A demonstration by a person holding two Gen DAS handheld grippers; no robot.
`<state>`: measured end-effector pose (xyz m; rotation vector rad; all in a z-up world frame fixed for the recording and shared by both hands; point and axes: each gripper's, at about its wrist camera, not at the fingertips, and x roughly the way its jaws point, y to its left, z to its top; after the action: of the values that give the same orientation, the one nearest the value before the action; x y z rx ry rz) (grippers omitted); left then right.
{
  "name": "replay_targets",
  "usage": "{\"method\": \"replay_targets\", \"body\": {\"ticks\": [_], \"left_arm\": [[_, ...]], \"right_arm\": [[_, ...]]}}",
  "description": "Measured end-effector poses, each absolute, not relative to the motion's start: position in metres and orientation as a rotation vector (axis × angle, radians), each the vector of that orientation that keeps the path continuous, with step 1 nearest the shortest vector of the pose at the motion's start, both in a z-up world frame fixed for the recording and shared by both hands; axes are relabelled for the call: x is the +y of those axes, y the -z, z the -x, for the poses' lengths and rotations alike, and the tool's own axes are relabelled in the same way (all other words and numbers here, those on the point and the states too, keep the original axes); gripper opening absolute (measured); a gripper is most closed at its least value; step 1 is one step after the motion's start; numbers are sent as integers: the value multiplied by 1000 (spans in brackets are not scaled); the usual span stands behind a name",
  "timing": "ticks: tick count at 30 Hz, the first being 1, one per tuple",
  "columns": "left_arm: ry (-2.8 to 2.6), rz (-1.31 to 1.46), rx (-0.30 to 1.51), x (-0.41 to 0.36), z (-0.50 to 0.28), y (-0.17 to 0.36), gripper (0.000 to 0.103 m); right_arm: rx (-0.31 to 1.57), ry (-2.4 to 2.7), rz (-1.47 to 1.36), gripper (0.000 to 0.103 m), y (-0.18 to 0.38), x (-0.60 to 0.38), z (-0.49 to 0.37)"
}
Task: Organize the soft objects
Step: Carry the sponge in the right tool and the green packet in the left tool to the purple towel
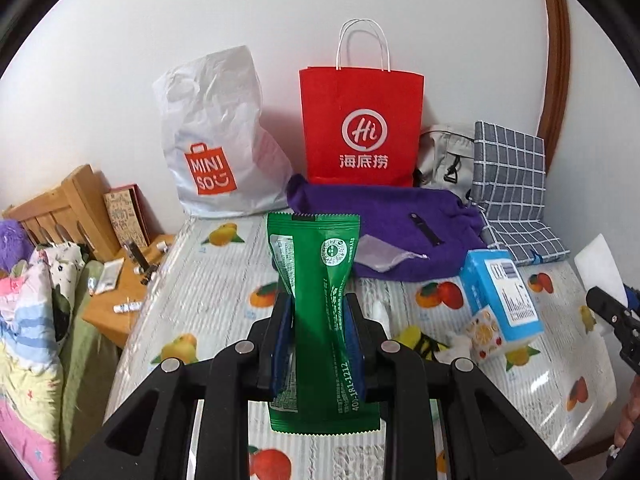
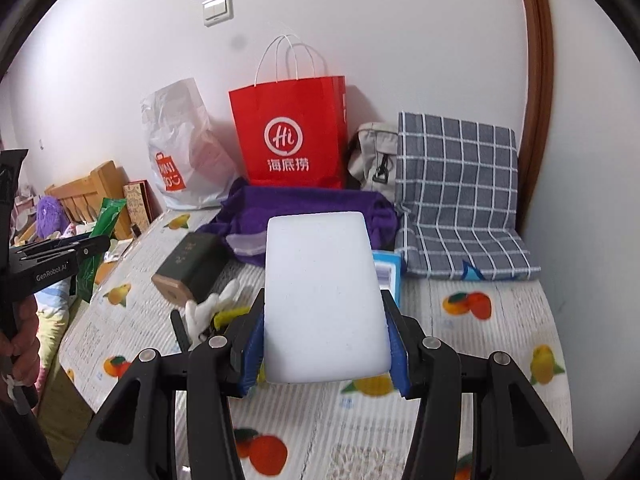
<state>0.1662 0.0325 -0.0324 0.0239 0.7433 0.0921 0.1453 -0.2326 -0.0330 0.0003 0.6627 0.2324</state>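
While left tongs (image 1: pixel 318 334) clench green packet (image 1: pixel 316 320) — right tongs (image 2: pixel 326 344) grip white sponge (image 2: pixel 326 300).

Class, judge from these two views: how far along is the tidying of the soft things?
Nothing clearly looks put away yet. In hand: the left gripper clamps a green packet, the right gripper a white sponge. Left: a blue box and purple cloth lie on the table.
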Motion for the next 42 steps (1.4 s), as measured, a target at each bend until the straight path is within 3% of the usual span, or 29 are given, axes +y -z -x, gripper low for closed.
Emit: {"method": "replay_targets", "body": {"ticks": [18, 42], "left_arm": [[-109, -34, 756, 36, -249, 32, 24], [-82, 5, 860, 40, -373, 74, 24]], "right_arm": [[658, -227, -11, 51, 22, -221, -239], [706, -275, 22, 51, 45, -199, -377]]}}
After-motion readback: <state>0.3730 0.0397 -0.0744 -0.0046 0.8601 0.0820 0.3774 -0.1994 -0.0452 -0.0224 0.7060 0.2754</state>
